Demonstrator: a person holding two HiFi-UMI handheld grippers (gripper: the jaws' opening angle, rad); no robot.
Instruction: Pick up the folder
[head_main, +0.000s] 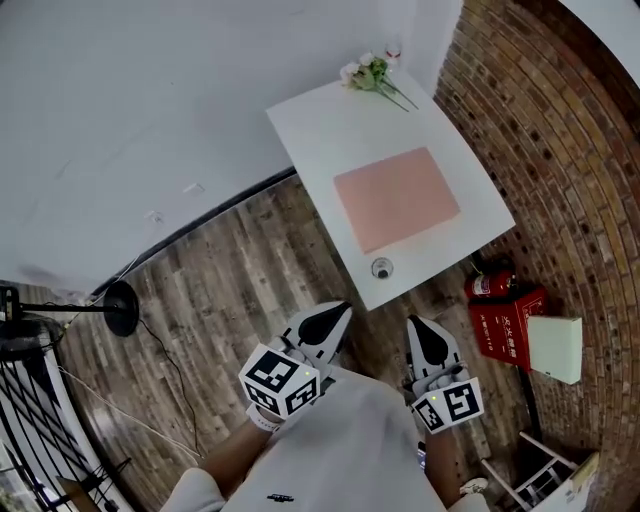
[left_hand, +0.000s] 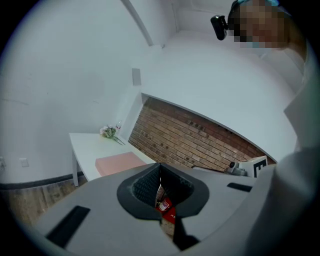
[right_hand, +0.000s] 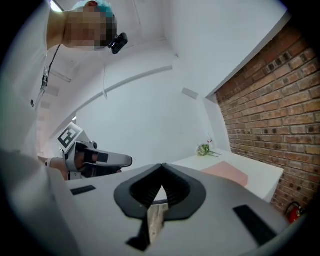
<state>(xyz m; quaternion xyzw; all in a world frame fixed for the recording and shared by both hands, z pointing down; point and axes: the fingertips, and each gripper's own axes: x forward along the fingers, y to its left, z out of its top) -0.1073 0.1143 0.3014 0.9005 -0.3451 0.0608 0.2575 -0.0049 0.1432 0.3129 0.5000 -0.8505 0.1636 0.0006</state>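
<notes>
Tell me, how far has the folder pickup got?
Nothing looks done: the pink folder lies flat on the white table, untouched. In hand: the left gripper and right gripper hang short of the table, fingers shut on nothing. Left: reach the table, open, grip the folder, lift it.

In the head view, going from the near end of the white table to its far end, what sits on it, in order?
small round object → pink folder → flowers
</notes>
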